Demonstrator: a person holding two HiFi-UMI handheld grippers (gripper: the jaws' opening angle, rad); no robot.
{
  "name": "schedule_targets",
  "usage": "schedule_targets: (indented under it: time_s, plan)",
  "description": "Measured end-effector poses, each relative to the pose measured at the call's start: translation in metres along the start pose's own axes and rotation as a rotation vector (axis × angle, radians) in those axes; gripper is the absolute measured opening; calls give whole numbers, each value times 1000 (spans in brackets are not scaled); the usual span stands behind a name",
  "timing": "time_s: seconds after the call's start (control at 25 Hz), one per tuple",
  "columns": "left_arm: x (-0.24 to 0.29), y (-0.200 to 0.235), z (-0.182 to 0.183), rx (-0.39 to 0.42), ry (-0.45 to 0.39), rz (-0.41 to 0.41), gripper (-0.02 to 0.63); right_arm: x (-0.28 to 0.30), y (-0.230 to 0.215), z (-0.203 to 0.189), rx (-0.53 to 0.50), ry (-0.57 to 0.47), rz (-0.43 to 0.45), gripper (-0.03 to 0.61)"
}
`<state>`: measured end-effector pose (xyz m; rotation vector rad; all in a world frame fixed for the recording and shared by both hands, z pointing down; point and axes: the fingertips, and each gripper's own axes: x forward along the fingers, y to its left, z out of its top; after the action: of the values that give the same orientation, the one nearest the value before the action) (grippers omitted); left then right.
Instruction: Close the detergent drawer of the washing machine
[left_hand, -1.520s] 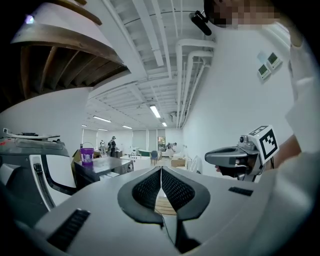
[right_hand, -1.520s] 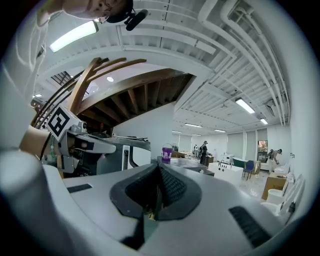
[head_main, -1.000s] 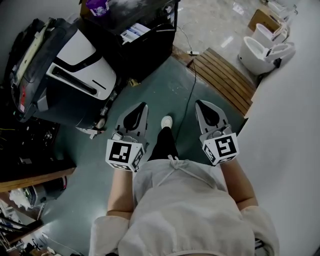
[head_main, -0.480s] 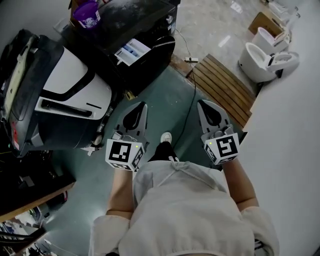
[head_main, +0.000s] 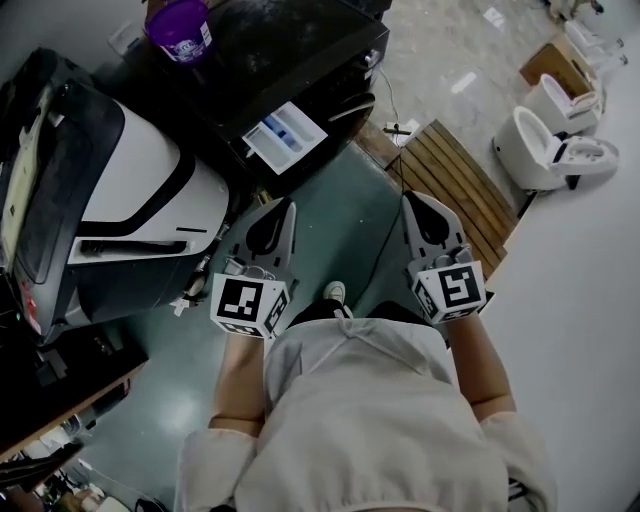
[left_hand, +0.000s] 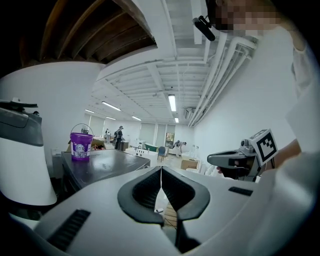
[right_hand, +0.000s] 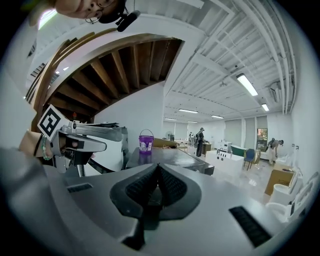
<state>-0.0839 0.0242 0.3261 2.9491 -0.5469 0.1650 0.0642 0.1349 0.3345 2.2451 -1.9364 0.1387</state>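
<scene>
Black washing machine (head_main: 280, 55) stands ahead, its detergent drawer (head_main: 285, 135) jutting open from the front, apart from both tools. I hold my left gripper (head_main: 287, 208) and right gripper (head_main: 409, 200) empty, jaws pressed together; a blunt tip should suit pushing, I reckon.

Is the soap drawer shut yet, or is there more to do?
Not yet. The drawer sticks out of the washing machine. The left gripper and right gripper are shut, empty, and short of it. Left: reach the drawer and push it in.
</scene>
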Motion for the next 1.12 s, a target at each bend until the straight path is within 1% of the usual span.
schedule_targets:
  time_s: [0.16,0.32,0.6,0.72,0.92,1.12]
  plan:
    - [19,22,-7,-17,21,49,21,42,-3,2,-36,-13,81,5]
    - [36,43,-14,-35,31,125,21,85,0,0,-61,-20,196,6]
    - [70,61,-18,-72,47,308,21,157,-21,5,-76,-25,393,5]
    - [83,67,-22,-90,62,395,21,185,-28,6,-103,-21,487,6]
    - [95,73,-42,-144,80,533,21,215,-35,-11,-144,8,627,6]
    - [109,71,-73,-189,107,608,21,238,-40,-40,-148,61,717,6]
